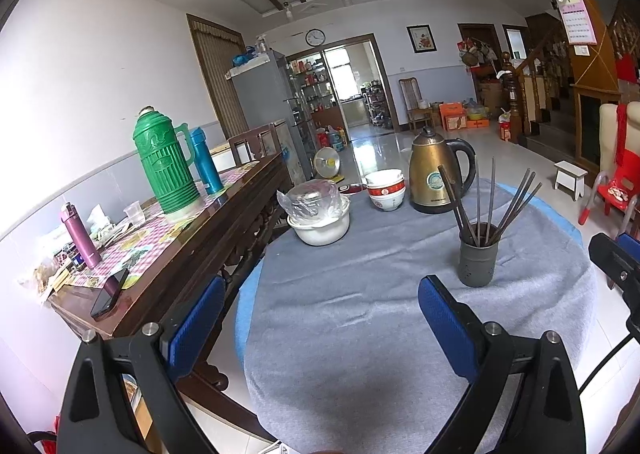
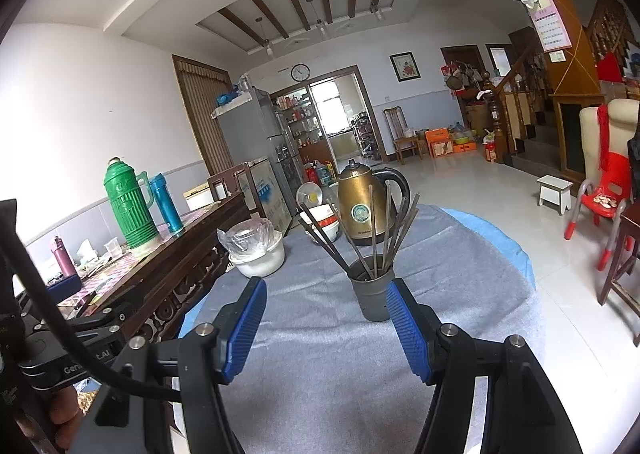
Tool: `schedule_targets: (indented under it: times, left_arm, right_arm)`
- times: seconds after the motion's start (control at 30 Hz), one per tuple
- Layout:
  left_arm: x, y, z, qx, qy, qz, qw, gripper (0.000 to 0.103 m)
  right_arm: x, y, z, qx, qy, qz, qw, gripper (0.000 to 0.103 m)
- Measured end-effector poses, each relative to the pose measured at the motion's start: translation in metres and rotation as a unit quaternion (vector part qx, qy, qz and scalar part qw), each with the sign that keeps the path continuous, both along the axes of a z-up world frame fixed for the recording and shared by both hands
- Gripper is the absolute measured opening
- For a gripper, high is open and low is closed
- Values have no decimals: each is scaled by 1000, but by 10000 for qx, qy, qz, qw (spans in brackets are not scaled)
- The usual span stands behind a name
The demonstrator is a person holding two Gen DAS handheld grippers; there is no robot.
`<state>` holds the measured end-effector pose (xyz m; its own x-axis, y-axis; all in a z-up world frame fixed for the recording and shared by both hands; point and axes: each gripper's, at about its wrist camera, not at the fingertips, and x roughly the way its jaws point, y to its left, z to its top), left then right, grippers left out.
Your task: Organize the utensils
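A dark grey holder cup [image 1: 478, 259] stands on the round table's grey cloth [image 1: 360, 314], with several dark chopsticks [image 1: 492, 198] fanned out of it. It also shows in the right wrist view [image 2: 371, 296], chopsticks [image 2: 376, 230] upright in it. My left gripper [image 1: 320, 318] is open and empty, above the cloth, the cup just beyond its right finger. My right gripper [image 2: 324, 320] is open and empty, its right finger [image 2: 408, 334] close beside the cup. The right gripper's body shows at the left wrist view's right edge [image 1: 616, 266].
Behind the cup stand a bronze kettle [image 1: 434, 174], stacked red-and-white bowls [image 1: 386, 188] and a white pot under plastic wrap [image 1: 318, 214]. A wooden sideboard [image 1: 168, 254] at left holds a green thermos [image 1: 164, 166], blue flask [image 1: 206, 160], purple bottle [image 1: 80, 236] and phone [image 1: 110, 294].
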<state>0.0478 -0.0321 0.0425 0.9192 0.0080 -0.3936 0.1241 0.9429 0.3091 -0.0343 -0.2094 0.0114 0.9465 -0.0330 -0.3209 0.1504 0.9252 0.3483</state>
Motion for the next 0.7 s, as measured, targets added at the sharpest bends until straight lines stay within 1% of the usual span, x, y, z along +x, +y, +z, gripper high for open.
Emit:
schedule_targets:
  times: [0.23,0.7]
  left_arm:
    - [0,3,1,-17,-1,13,10000,97]
    - [-2,9,1,-49,-9,79,10000,97]
  right_arm:
    - [-3,4,2,-115,-34,-4,9999,67]
    - [-4,5,3,-118,-19,-17,9999,68]
